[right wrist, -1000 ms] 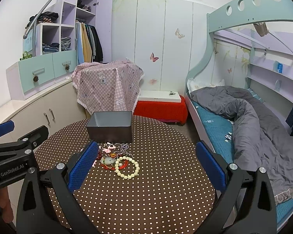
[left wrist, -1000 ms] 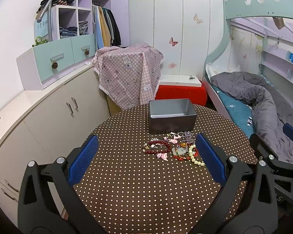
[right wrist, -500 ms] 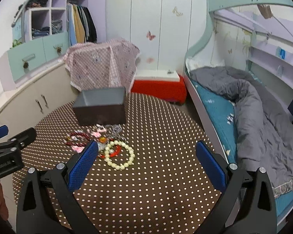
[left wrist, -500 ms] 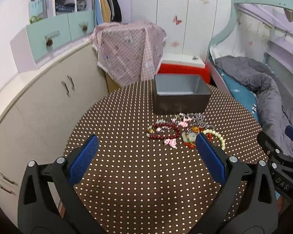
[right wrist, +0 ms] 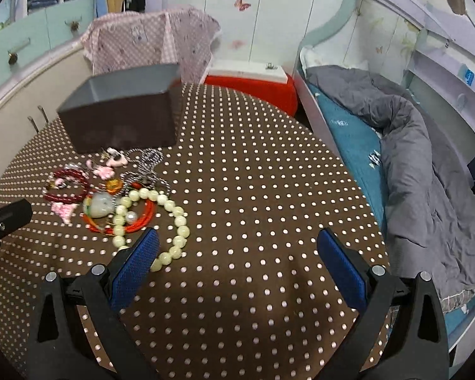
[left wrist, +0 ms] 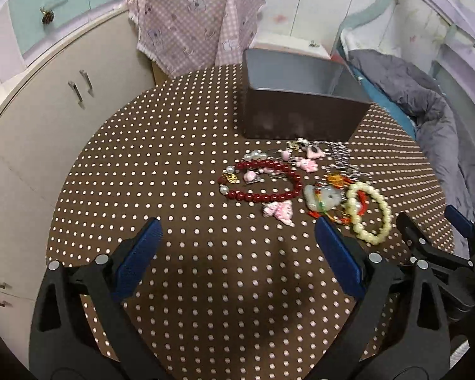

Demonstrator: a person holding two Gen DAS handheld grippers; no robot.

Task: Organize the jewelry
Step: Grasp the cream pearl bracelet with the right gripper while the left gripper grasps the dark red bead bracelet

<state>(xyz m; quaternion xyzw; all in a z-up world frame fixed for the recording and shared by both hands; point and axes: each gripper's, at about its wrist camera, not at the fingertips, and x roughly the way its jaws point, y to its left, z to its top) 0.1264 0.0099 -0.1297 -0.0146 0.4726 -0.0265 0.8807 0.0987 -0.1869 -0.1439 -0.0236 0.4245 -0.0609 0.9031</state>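
The jewelry is lying in a loose pile on the table (left wrist: 180, 285), just in front of the gray box (left wrist: 300, 117) and not touching it as far as the views show. The pile includes a dark red bead bracelet (left wrist: 262, 183), a pale green bead bracelet (left wrist: 369, 212) that is overlapping a red cord loop (right wrist: 142, 218), a jade pendant (left wrist: 321, 196), several pink charms (left wrist: 280, 211) and a silver chain (right wrist: 147, 163). The visible part of the box interior is showing no items, so sorting is judged as not yet begun; every piece is waiting to be moved. The left tongs (left wrist: 237, 253) are hanging wide apart and empty, near the red bracelet. The right tongs (right wrist: 239, 256) are likewise spread wide and empty, with one pad (right wrist: 136, 262) sitting over the pale green bracelet.
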